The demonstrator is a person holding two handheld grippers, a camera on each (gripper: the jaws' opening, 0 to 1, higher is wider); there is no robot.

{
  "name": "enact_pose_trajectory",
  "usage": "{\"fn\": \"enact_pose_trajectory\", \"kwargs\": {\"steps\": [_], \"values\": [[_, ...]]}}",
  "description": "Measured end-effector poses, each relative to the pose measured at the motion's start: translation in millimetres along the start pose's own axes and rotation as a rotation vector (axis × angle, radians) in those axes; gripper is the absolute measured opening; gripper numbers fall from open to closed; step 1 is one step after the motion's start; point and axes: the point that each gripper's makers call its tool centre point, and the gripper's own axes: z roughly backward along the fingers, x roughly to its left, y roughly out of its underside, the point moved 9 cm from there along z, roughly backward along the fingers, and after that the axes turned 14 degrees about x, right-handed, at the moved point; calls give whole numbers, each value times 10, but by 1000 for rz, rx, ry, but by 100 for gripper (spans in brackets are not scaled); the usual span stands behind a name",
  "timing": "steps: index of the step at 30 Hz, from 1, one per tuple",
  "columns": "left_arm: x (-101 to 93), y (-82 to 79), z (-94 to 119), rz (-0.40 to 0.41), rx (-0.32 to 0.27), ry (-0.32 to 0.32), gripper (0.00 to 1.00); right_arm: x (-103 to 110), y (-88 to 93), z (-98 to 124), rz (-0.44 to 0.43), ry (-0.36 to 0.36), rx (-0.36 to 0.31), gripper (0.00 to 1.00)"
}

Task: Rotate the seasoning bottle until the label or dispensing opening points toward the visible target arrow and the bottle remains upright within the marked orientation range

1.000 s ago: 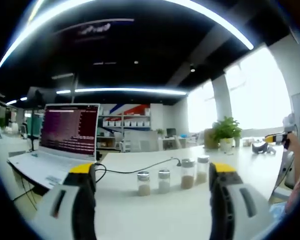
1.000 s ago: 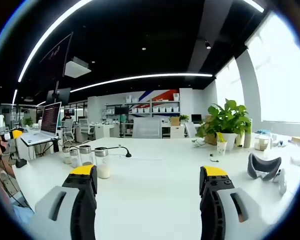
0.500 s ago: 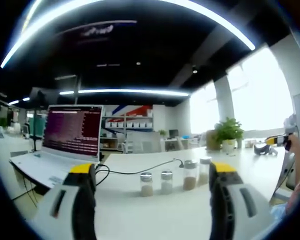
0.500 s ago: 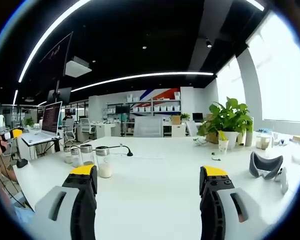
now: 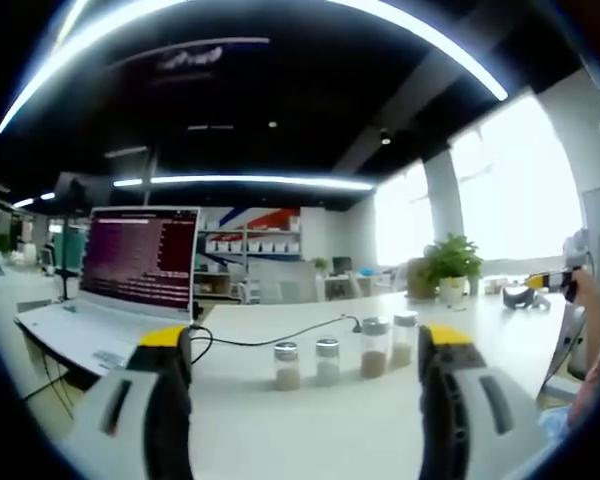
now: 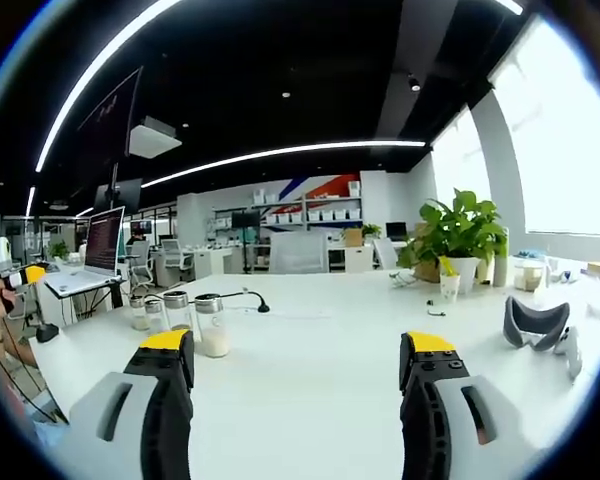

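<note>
Holding my left tongs (image 5: 305, 385) low over the white tabletop (image 5: 310, 430), I see their jaws standing wide apart with nothing between them. Ahead, framed in the gap, four seasoning bottles (image 5: 287, 366) stand upright in a row, each with a silvery cap and a little powder at the bottom; the two on the right look taller. An open laptop (image 5: 130, 275) sits to the left, its black cable (image 5: 280, 335) trailing behind the bottles. My right tongs (image 6: 300, 385) are likewise spread and empty, pointing across bare tabletop; the bottles (image 6: 213, 325) stand off to their left. A potted plant (image 6: 460, 240) and a grey headset (image 6: 540, 325) lie well to the right.
</note>
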Motion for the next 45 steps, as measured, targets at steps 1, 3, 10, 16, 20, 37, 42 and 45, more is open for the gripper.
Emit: {"fn": "enact_pose_trajectory", "kwargs": {"steps": [1,3,10,16,20,37,42,45], "values": [[-8,0,-6,0,-1,1,100,29,-16,0,17,-9,-4,88],[-24,2,-24,-4,3,7,100,71,-26,-14,33,-22,5,87],[-57,10,-35,-3,10,33,100,113,-18,-50,60,-34,13,88],[-37,12,-42,-5,12,33,99,78,-62,-19,64,-7,-31,90],[-28,20,-46,-3,19,33,99,82,-77,-17,44,-23,-58,90],[-13,-1,4,-2,13,27,99,289,-138,-125,-19,-101,-73,91],[12,10,3,-12,26,3,99,347,-240,-199,-26,-104,-71,91],[24,1,29,-22,24,-18,99,404,-271,-230,-11,-97,-64,91]]}}
